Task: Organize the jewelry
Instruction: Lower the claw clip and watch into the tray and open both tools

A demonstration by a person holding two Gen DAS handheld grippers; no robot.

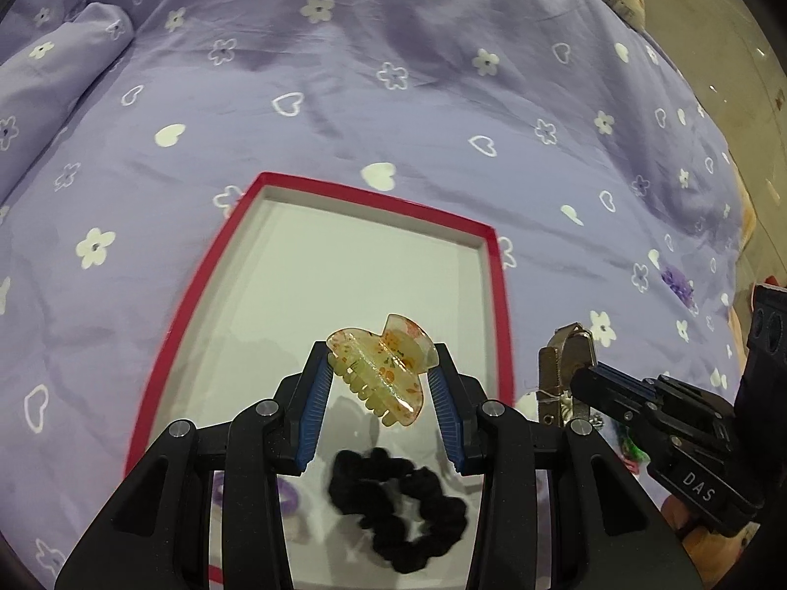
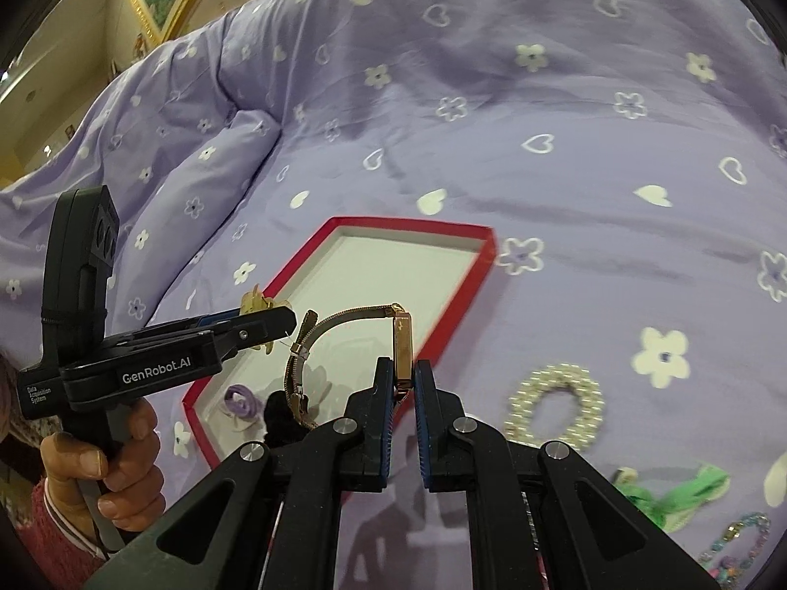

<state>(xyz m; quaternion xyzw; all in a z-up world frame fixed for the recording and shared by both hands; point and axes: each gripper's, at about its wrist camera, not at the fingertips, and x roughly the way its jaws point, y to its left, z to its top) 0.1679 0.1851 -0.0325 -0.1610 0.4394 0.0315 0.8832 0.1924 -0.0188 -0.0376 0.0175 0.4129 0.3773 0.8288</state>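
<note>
My left gripper [image 1: 381, 351] is shut on a translucent yellow hair claw clip [image 1: 378, 368] with orange flecks, held above the near part of a red-rimmed white tray [image 1: 354, 265]. In the tray lie a black scrunchie [image 1: 398, 506] and a purple hair tie [image 1: 290, 496]. My right gripper [image 2: 403, 366] is shut on the case of a gold watch [image 2: 402, 344]. Its mesh band [image 2: 305, 349] curls out to the left over the tray's [image 2: 393, 265] right edge. In the right wrist view the left gripper [image 2: 285, 319] hangs over the tray's left side, and a hand [image 2: 113, 467] grips its handle.
A lilac bedspread [image 1: 393, 73] printed with white flowers and hearts lies under everything. Right of the tray lie a pearl ring-shaped hair tie [image 2: 556, 403], a green hair tie [image 2: 674, 491] and a beaded bracelet [image 2: 733, 545]. A small purple flower piece [image 1: 676, 282] rests farther right.
</note>
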